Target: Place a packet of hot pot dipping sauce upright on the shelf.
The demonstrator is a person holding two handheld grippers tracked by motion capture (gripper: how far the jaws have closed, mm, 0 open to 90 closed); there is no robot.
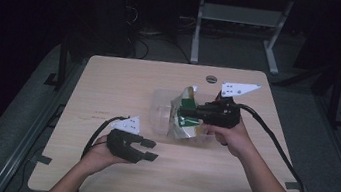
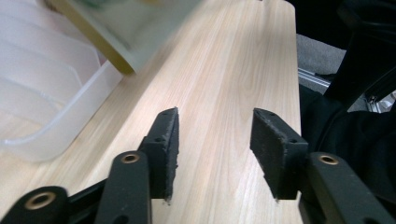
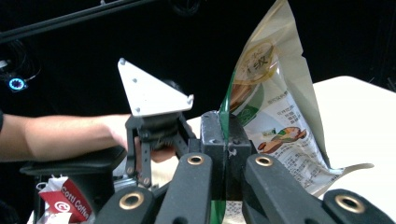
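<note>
Both forearms are bare, no sleeves showing. Each hand carries a black gripper: left gripper (image 1: pixel 143 151), right gripper (image 1: pixel 187 112). Each has a pale grey three-cornered plate on top, dotted with small screw holes, and a black cable trailing behind. Brass-coloured rivets mark the linkages; the fingers (image 2: pixel 166 149) are matte black, rough-edged blocks.

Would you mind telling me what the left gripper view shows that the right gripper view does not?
The left gripper view alone: the left gripper with open, empty jaws over the wooden table, beside a clear plastic tray.
The right gripper view alone: the right gripper shut on the snack bag, with its printed face readable.
Both: the bag, blurred in the left gripper view, and the table.
</note>
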